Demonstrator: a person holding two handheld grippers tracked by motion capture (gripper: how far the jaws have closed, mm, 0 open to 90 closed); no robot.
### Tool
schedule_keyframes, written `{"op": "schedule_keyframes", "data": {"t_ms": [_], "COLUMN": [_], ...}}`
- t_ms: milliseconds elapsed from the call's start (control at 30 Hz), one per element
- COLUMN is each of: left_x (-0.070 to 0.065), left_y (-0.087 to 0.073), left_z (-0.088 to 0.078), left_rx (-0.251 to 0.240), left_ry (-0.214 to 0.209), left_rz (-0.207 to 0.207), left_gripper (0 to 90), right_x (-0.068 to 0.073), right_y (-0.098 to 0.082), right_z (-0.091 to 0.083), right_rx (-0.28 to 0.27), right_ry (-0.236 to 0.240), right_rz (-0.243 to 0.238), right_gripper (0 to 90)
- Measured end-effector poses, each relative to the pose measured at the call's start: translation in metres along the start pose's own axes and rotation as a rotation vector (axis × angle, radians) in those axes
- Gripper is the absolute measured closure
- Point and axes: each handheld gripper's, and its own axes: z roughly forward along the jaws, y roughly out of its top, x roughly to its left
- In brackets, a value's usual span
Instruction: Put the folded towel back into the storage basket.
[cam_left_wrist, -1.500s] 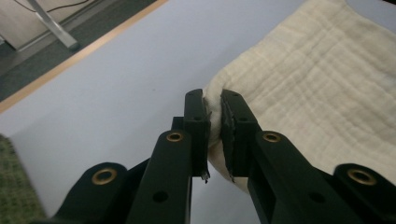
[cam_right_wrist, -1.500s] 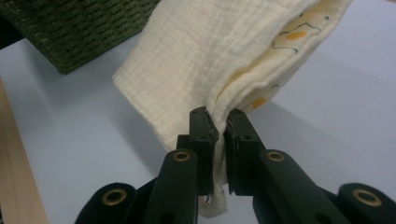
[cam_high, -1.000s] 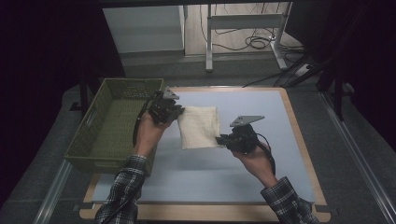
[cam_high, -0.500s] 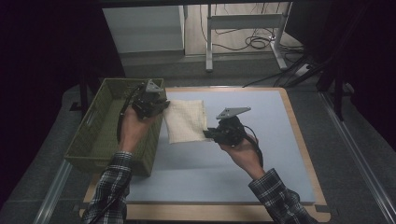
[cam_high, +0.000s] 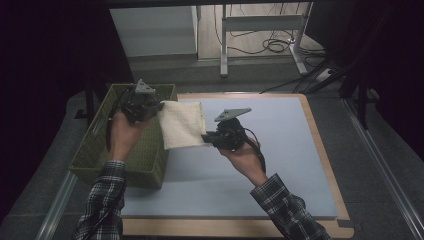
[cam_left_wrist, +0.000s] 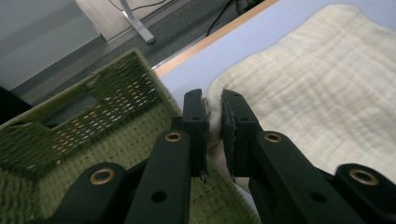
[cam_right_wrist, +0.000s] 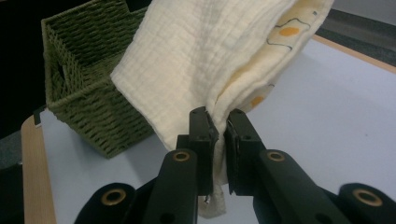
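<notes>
My left gripper (cam_high: 150, 106) fingers clamped on folded cream cloth (cam_high: 182, 124) at its 9 o'clock edge; right gripper (cam_high: 212, 138) fingers pinching its 4 o'clock corner; cloth held above blue surface (cam_high: 280, 150), just beside green woven basket (cam_high: 95, 150) rim; I judge cloth light, soft, droopy, layers prone to slip; gripping folded edges keeps layers together

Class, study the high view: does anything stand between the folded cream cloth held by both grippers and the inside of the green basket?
Nothing visible does. The cloth hangs between the left gripper and the right gripper, already at the near rim of the open-topped basket, whose visible interior holds nothing.
</notes>
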Motion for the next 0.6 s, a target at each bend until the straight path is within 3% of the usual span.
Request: {"op": "schedule_keyframes", "data": {"t_ms": [333, 600], "left_x": [0.02, 0.04], "left_y": [-0.012, -0.032], "left_z": [-0.015, -0.03], "left_rx": [0.003, 0.025], "left_ry": [0.043, 0.095], "left_rz": [-0.027, -0.05], "left_gripper": [81.0, 81.0], "right_x": [0.013, 0.03], "right_y": [0.018, 0.029], "right_z": [0.022, 0.047], "right_rx": [-0.011, -0.005], "right_ry": [0.021, 0.052], "right_rz": [-0.004, -0.015], "right_gripper": [82.1, 82.1]}}
